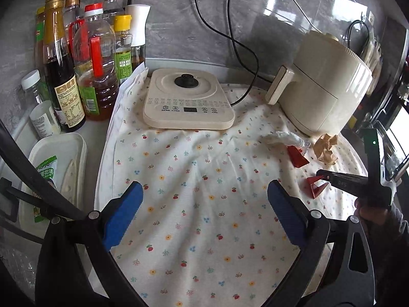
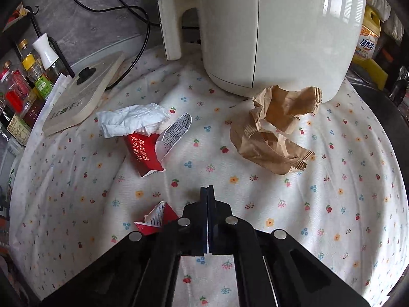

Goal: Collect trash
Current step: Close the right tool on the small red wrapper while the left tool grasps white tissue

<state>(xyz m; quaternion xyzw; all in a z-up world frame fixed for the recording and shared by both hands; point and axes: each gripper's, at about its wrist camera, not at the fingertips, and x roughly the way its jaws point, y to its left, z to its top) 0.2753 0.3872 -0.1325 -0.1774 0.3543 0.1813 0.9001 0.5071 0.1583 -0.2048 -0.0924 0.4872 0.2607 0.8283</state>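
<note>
Right gripper [image 2: 207, 189] jaws clenched empty, red scrap [image 2: 159, 217] just left; left gripper [image 1: 204, 199] jaws released

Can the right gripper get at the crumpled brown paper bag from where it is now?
Probably yes. The crumpled brown paper bag lies in the open on the floral cloth, ahead and right of the right gripper, nothing between. But the jaws are shut with nothing in them, so they must open first.

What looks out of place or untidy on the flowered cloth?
Four pieces of litter lie loose on the flowered cloth: a crumpled brown paper bag by the cream appliance, a crumpled white tissue on a torn red carton, and a small red scrap beside the shut right gripper.
</note>
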